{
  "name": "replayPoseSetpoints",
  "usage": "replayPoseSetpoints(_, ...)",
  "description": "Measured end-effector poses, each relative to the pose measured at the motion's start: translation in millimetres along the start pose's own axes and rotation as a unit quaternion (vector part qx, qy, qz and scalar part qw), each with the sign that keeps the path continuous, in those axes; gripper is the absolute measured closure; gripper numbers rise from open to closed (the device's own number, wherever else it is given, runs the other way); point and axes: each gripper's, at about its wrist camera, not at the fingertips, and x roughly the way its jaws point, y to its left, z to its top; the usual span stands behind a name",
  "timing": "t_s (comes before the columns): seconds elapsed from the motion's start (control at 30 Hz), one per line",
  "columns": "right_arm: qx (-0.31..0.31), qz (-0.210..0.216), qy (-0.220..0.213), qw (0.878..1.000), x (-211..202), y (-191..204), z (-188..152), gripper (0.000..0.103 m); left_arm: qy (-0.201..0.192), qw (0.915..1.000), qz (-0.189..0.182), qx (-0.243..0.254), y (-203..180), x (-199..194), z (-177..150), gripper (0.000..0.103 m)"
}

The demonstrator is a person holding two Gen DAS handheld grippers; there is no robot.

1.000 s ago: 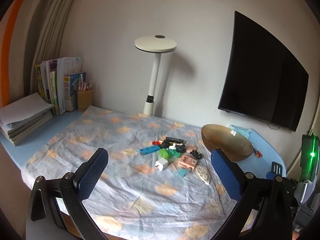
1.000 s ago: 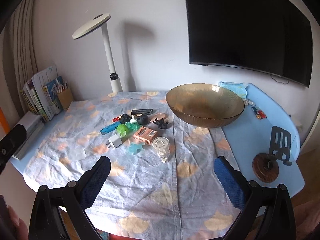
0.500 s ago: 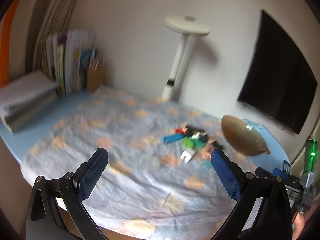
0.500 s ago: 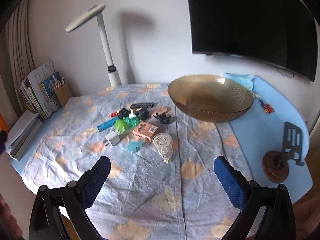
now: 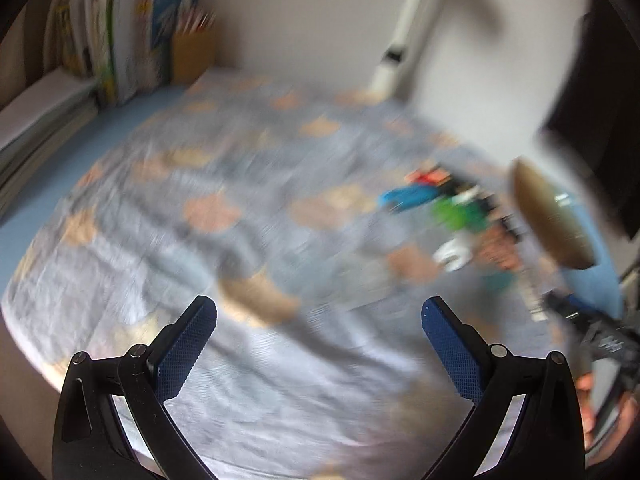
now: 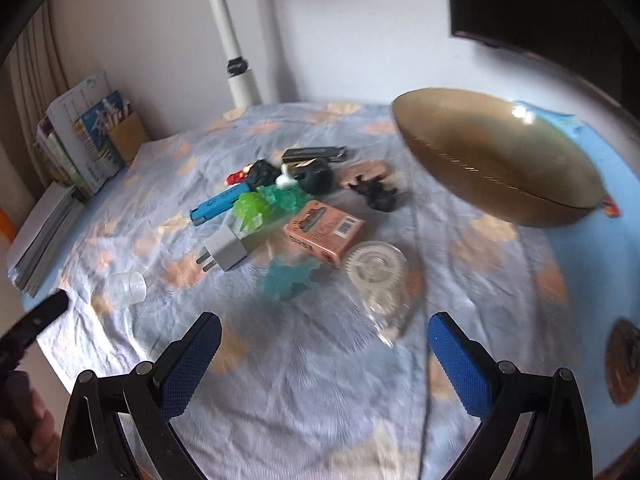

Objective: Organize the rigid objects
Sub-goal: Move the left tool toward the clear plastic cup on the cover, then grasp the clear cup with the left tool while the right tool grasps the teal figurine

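**Two open, empty grippers above a table with a cluster of small objects and a bowl**

A cluster of small rigid objects lies on a patterned cloth (image 6: 304,380), ahead of the right gripper (image 6: 325,344) and slightly to its left. Nearest the fingertips is a clear plastic gear-like piece (image 6: 376,270), just ahead of the gap between the fingers. Touching it on its far side is an orange box (image 6: 325,232). Left of the box are a translucent teal piece (image 6: 290,278), a white plug adapter (image 6: 224,254), and a green translucent piece (image 6: 256,208). Farther ahead lie a blue bar-shaped item (image 6: 218,205), several black pieces (image 6: 316,178) and a flat black bar (image 6: 314,153). A small clear cup (image 6: 127,286) lies on its side, apart from the cluster, well to the left.

A brown bowl (image 6: 500,160) sits ahead and to the right of the right gripper, near the cluster but not touching it.

The right gripper's blue-padded fingers are spread wide, holding nothing and touching nothing.

The left gripper (image 5: 319,316) is likewise spread wide and empty, above the cloth. Its view is heavily blurred; the cluster and bowl appear far ahead to its right.

At the back stand a white lamp post (image 6: 236,60), books (image 6: 80,140) and a pencil holder (image 6: 128,136).
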Motion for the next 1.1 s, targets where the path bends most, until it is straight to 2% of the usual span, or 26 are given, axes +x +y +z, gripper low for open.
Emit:
replayPoseSetpoints(0.03,0.004,0.001,0.003,1.000,6,-6,4,0.000,0.011,0.9999,0.007,-0.002,1,7,0,0.002)
replayPoseSetpoints(0.13,0.013,0.026,0.020,0.999,17,-21,13,0.001,0.020,0.9997,-0.012,0.000,-2,17,-3,0.002)
replayPoseSetpoints(0.23,-0.016,0.035,0.027,0.999,19,-15,11,0.003,0.026,0.9992,-0.022,0.021,-16,26,-6,0.002)
replayPoseSetpoints(0.37,-0.057,0.048,0.053,0.996,29,10,0,0.025,0.031,0.9979,-0.021,0.053,-33,34,-7,0.002)
replayPoseSetpoints(0.43,-0.071,0.035,0.049,0.996,32,19,-1,0.026,0.031,0.9979,-0.009,0.055,-37,43,-3,0.002)
replayPoseSetpoints(0.5,-0.075,0.016,0.045,0.996,39,24,2,0.026,0.035,0.9975,0.032,0.053,-33,55,2,0.003)
replayPoseSetpoints(0.57,-0.073,0.015,0.047,0.996,47,24,5,0.026,0.029,0.9965,0.045,0.064,-32,54,4,0.009)
replayPoseSetpoints(0.7,-0.084,0.020,0.056,0.995,60,29,10,0.028,0.032,0.9969,0.026,0.067,-17,44,1,0.012)
replayPoseSetpoints(0.73,-0.088,0.021,0.056,0.994,61,32,10,0.030,0.030,0.9968,0.031,0.067,-8,41,-1,0.012)
replayPoseSetpoints(0.8,-0.099,0.027,0.057,0.993,64,38,11,0.040,0.029,0.9969,0.040,0.062,6,35,-3,0.013)
replayPoseSetpoints(0.93,-0.124,0.045,0.052,0.990,60,50,6,0.046,0.030,0.9963,0.076,0.028,43,29,1,0.013)
replayPoseSetpoints(1.0,-0.124,0.055,0.051,0.989,58,52,4,0.046,0.027,0.9976,0.061,0.016,52,26,4,0.013)
replayPoseSetpoints(1.1,-0.109,0.057,0.047,0.991,54,43,3,0.046,0.022,0.9996,-0.012,0.010,49,19,5,0.013)
